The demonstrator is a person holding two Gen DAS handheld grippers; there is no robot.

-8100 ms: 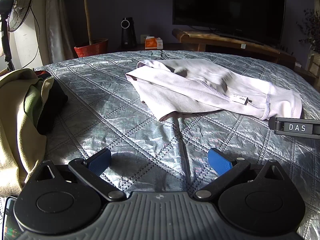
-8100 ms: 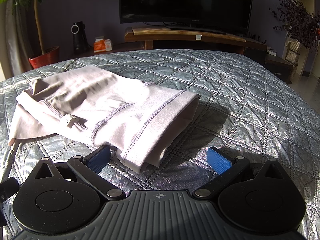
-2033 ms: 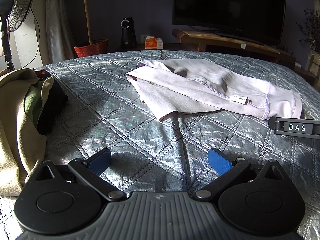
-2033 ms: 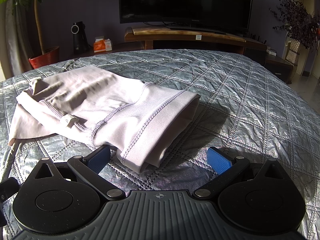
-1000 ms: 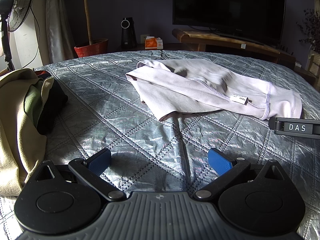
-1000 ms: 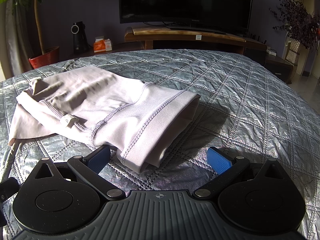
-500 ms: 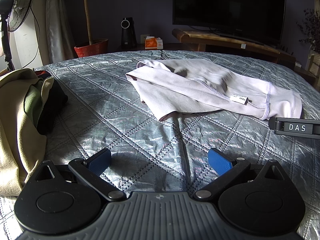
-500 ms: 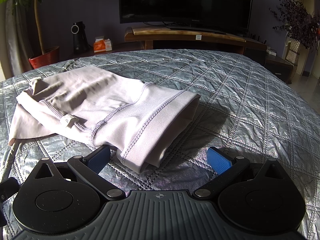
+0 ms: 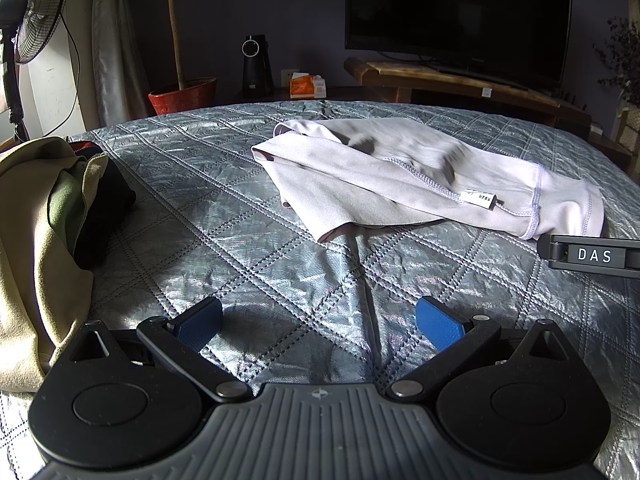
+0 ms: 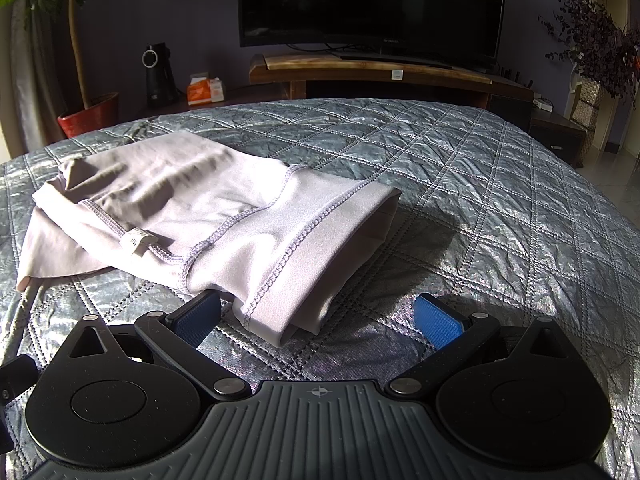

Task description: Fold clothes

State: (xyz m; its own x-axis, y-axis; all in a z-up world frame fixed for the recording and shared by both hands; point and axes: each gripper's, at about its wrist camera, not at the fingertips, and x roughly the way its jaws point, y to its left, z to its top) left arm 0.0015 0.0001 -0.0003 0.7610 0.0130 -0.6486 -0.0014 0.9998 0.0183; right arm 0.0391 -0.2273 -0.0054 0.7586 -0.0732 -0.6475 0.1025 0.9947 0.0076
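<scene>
Two open grippers rest low over a silver-grey quilted bedspread (image 9: pixel 224 216) that fills most of both views, its diamond stitching lit by hard sunlight. Beyond the bedspread's far edge stand a dark television (image 10: pixel 372 0) on a long wooden stand (image 10: pixel 372 70), a red-potted plant (image 9: pixel 184 94), a black cylindrical appliance (image 9: pixel 258 66) and an orange tissue box (image 9: pixel 307 85); a pedestal fan (image 9: pixel 30 12) stands off the bedspread's left side. On the bedspread's left edge lies a heap of beige, green and black clothes (image 9: pixel 44 216).

Near the bedspread's middle lies the pale lilac garment (image 9: pixel 420 176), partly folded and rumpled, its long axis running across the bed from left to right. Its stitched band end (image 10: pixel 316 248) points toward the right gripper, and a small white label (image 9: pixel 478 197) shows along a seam.

The left gripper (image 9: pixel 320 318) sits well short of the garment, its blue pads spread wide with only bare bedspread between them. The right gripper (image 10: pixel 318 316) is likewise spread wide, gripping nothing; the garment's band end reaches in between its pads, lying just beside the left pad (image 10: pixel 200 318).
</scene>
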